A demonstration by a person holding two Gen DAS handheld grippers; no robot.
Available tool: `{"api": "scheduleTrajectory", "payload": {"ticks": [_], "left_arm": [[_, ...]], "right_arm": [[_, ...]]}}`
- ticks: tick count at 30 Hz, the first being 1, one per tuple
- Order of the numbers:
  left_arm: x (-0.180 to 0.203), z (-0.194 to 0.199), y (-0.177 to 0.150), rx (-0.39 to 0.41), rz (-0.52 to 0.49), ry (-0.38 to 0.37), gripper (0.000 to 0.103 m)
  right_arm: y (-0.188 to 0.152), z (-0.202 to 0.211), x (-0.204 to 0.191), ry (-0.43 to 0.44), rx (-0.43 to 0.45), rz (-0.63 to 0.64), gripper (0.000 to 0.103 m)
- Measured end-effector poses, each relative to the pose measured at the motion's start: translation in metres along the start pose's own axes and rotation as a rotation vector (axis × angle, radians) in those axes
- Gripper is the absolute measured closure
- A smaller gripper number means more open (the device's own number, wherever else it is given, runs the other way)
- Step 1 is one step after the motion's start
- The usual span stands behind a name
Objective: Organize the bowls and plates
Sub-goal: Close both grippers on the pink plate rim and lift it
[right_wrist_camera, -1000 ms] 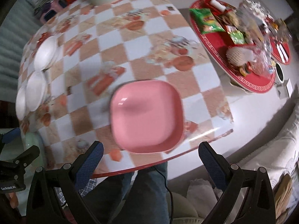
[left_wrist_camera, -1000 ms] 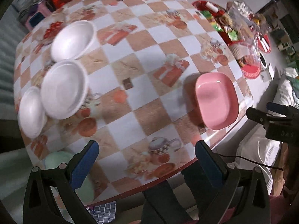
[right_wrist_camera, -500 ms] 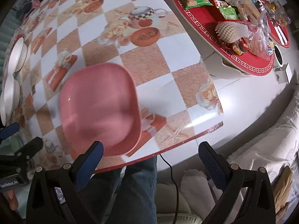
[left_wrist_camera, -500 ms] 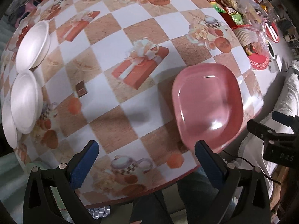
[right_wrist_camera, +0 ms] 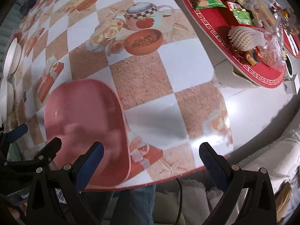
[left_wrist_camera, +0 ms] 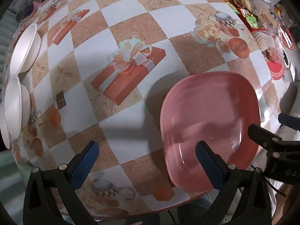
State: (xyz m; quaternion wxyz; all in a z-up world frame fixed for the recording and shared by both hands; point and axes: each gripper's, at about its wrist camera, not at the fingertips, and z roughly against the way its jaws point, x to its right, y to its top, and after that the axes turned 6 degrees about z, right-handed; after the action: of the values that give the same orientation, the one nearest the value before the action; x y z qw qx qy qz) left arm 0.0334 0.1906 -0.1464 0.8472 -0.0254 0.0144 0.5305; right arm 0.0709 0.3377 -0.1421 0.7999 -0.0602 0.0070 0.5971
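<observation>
A pink square plate (left_wrist_camera: 208,123) lies flat near the front edge of the checkered table (left_wrist_camera: 131,18); it also shows in the right wrist view (right_wrist_camera: 82,120). My left gripper (left_wrist_camera: 146,159) is open and empty, its right finger over the plate's near rim. My right gripper (right_wrist_camera: 150,159) is open and empty, its left finger over the plate's near right part. Three white bowls (left_wrist_camera: 22,48) sit along the table's far left edge, also in the right wrist view (right_wrist_camera: 11,56).
A red round tray (right_wrist_camera: 243,37) piled with snack packets stands on a lower surface to the right. My lap and a cable (right_wrist_camera: 180,187) lie below the table's front edge. A white cushion (right_wrist_camera: 271,159) is at the right.
Both grippers have dropped lower and closer to the table, drawing in on the pink plate from either side. The plate has not moved. Both stay open.
</observation>
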Motion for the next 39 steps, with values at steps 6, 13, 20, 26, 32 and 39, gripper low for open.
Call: {"api": "scheduleTrajectory", "payload": {"ticks": [6,13,20,26,32,39], "left_arm": [[-0.006,-0.019,0.005,-0.025,0.035,0.028,0.000],[-0.008,-0.021,0.009,-0.003,0.028,0.009,0.000],[-0.026,-0.029,0.027,-0.061,0.093,-0.069,0.000],[-0.017,-0.028,0.030,-0.071,0.044,-0.043,0.006],[-0.011,-0.025,0.032,-0.071,0.021,-0.046,0.010],[0.010,-0.017,0.030,-0.057,-0.021,-0.067,0.033]], "right_arm": [[0.009,-0.018,-0.009,-0.002,-0.018,0.050,0.001],[0.009,-0.024,-0.011,-0.018,-0.008,0.102,0.001],[0.005,-0.022,-0.014,-0.021,0.020,0.107,0.000],[0.012,-0.025,-0.014,-0.016,-0.049,0.154,0.000],[0.016,-0.024,0.000,-0.024,-0.054,0.099,0.006],[0.012,-0.008,-0.016,0.042,-0.007,0.129,0.075]]}}
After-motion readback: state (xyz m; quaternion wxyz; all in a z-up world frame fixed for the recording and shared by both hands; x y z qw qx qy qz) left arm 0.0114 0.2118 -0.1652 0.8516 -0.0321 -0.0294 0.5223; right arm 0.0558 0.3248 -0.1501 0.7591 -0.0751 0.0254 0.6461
